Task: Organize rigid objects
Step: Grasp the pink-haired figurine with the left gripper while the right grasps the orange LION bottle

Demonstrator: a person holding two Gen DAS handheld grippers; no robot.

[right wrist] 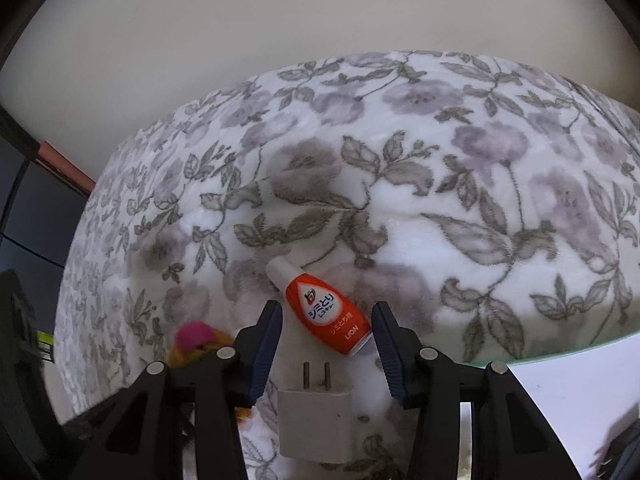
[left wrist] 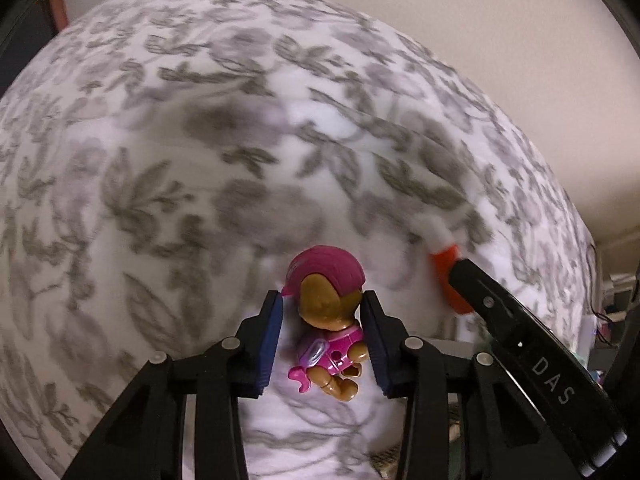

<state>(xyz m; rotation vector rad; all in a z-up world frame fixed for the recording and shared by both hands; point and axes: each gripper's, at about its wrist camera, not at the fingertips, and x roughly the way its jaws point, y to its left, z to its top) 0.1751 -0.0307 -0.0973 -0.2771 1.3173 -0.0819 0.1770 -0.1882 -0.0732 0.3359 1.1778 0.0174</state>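
A: Left claw (left wrist: 322,338) clenched on the toy pup figure (left wrist: 328,332), low at 6 o'clock over the floral blanket (left wrist: 200,140).

B: Right claw (right wrist: 326,344) released, astride the orange bottle (right wrist: 324,308), pads not pressing. White plug adapter (right wrist: 314,420) untouched at 6 o'clock.

A: Early, then. Nothing sorted; no destination visible.

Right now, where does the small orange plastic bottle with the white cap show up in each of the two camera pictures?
Left wrist view: the small orange plastic bottle with the white cap sits at right of centre, partly hidden behind the right gripper.
Right wrist view: it lies at lower centre, between the right gripper's fingers, cap pointing up-left.
Shared landmark: the white blanket with grey flowers.
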